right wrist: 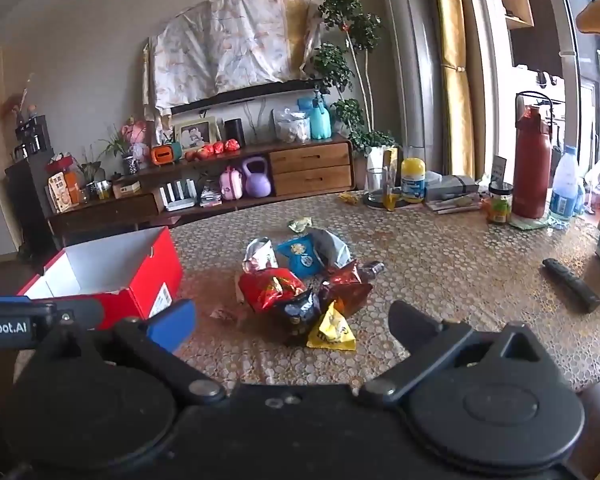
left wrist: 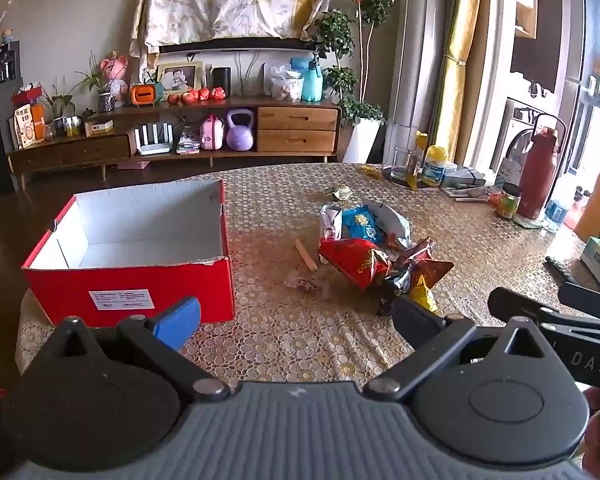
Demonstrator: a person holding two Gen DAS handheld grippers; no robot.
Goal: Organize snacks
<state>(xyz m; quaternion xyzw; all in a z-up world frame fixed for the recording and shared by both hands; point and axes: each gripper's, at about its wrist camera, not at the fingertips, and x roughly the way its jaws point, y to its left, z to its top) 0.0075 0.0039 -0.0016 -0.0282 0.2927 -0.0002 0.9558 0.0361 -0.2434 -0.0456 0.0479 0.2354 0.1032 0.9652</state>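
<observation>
Both sets of jaws stand wide with nothing between them. The left gripper (left wrist: 296, 320) hovers low over the near edge of the desk (left wrist: 300, 344), between the red box (left wrist: 140, 276) and the snack pile (left wrist: 376, 256); the right gripper (right wrist: 292, 324) hangs just short of the same pile, with the yellow packet (right wrist: 334, 330) nearest to it.

The snacks lie heaped together to the right of the box: a red bag (right wrist: 270, 286), a blue packet (right wrist: 302, 256), a dark crinkled packet (right wrist: 300, 308) and a silver wrapper (right wrist: 260, 254), overlapping one another. A small stick (left wrist: 306, 255) and a clear-wrapped sweet (left wrist: 306, 284) lie loose between pile and box. The box is open and looks empty.

The likely trouble is the overlap: closing on 1 bag may drag its neighbours along, or crush puffed packaging. The foil looks slippery, so a shallow pinch could slide off. The 2 grippers are close beside each other and could collide if both reach for the pile.

The desk wears a patterned lace-style cover. Further off stand a red flask (right wrist: 532, 164), a jar and a remote (right wrist: 572, 286); beyond is a low wooden sideboard (left wrist: 296, 128).
</observation>
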